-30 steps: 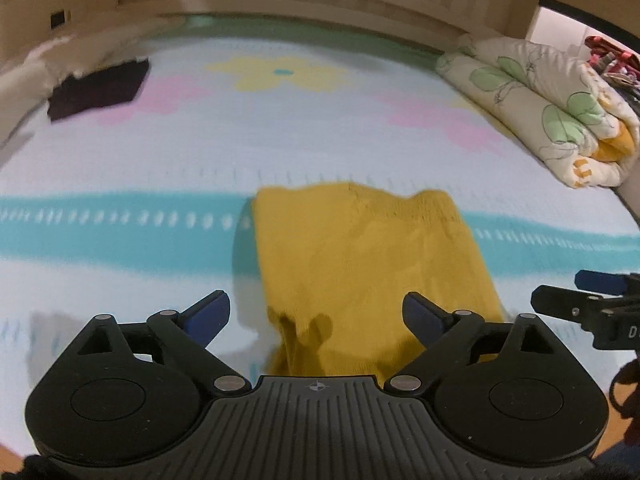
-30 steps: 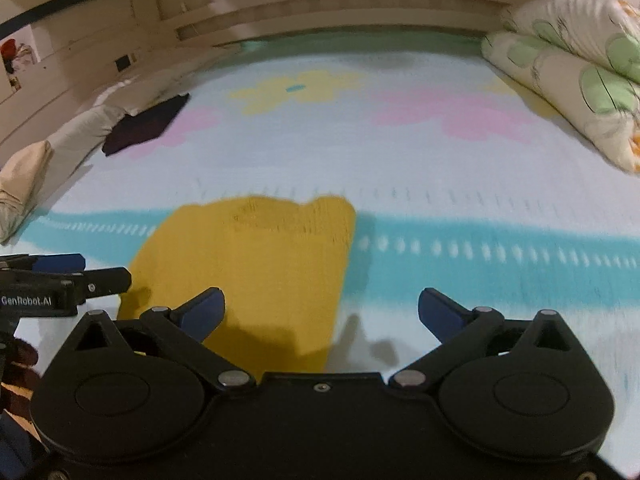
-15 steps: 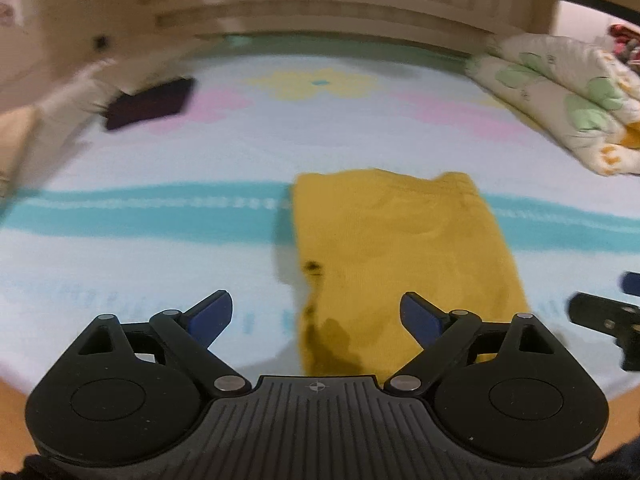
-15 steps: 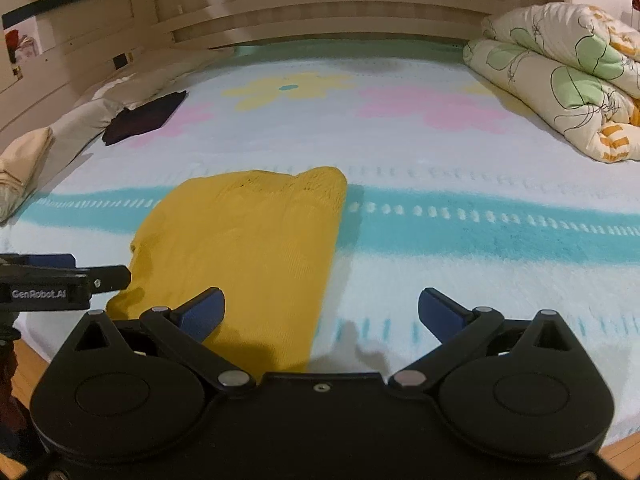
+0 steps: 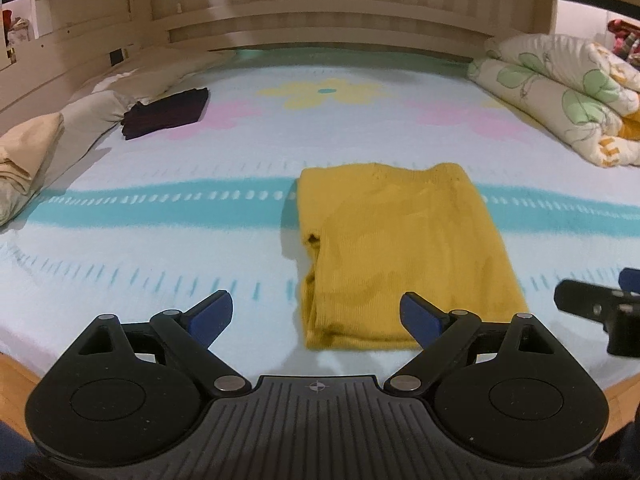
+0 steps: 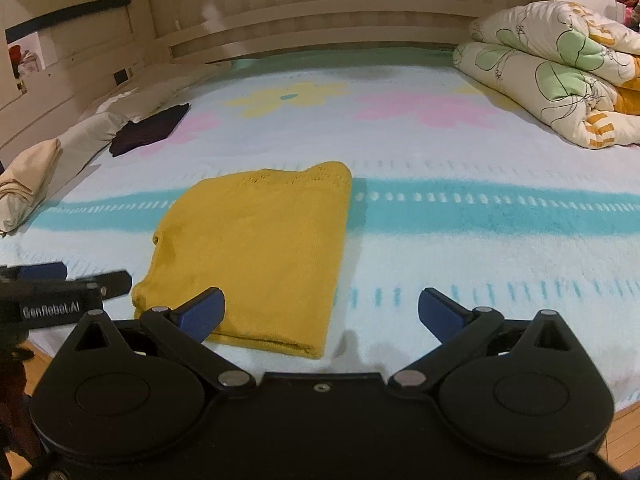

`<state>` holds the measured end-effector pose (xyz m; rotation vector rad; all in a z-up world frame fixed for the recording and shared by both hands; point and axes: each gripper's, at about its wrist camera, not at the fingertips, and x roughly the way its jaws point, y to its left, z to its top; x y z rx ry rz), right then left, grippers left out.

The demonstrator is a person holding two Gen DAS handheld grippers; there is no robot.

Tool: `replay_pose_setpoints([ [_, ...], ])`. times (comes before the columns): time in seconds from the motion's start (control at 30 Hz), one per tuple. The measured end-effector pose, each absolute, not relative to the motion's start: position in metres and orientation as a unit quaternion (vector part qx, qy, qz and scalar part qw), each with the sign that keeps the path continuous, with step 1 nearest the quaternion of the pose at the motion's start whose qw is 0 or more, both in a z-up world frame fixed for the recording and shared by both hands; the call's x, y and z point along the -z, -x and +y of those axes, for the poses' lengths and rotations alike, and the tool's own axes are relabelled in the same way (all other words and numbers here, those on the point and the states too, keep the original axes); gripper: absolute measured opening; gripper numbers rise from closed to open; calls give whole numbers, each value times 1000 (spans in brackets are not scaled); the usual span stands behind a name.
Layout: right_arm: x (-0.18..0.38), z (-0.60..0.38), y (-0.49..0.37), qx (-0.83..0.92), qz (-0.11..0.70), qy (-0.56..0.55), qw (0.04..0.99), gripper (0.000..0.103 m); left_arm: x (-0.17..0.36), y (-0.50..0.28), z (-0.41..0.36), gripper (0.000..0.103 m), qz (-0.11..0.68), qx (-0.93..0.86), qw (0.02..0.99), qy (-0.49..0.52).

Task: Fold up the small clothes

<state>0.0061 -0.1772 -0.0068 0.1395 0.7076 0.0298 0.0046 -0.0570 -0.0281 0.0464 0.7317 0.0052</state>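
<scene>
Grippers — left gripper (image 5: 316, 314), right gripper (image 6: 320, 310) — wide apart, empty

The left gripper (image 5: 316, 314) hung level with its blue-tipped fingers (image 5: 210, 315) spread wide apart, gripping nothing. The right gripper (image 6: 320, 312) was held beside it, just as level, its jaws likewise splayed wide and empty.

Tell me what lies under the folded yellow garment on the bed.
The yellow garment lies on the flowered blanket, across its teal stripe. The stripe runs under it; anything else beneath is covered.
</scene>
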Motion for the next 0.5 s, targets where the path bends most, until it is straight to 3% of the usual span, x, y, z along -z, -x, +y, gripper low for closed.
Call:
replay_pose_setpoints([
  [0.5,10,-171,-4,-12,347,-66,935,103,32,3,-63,91,351,1,936,-25],
])
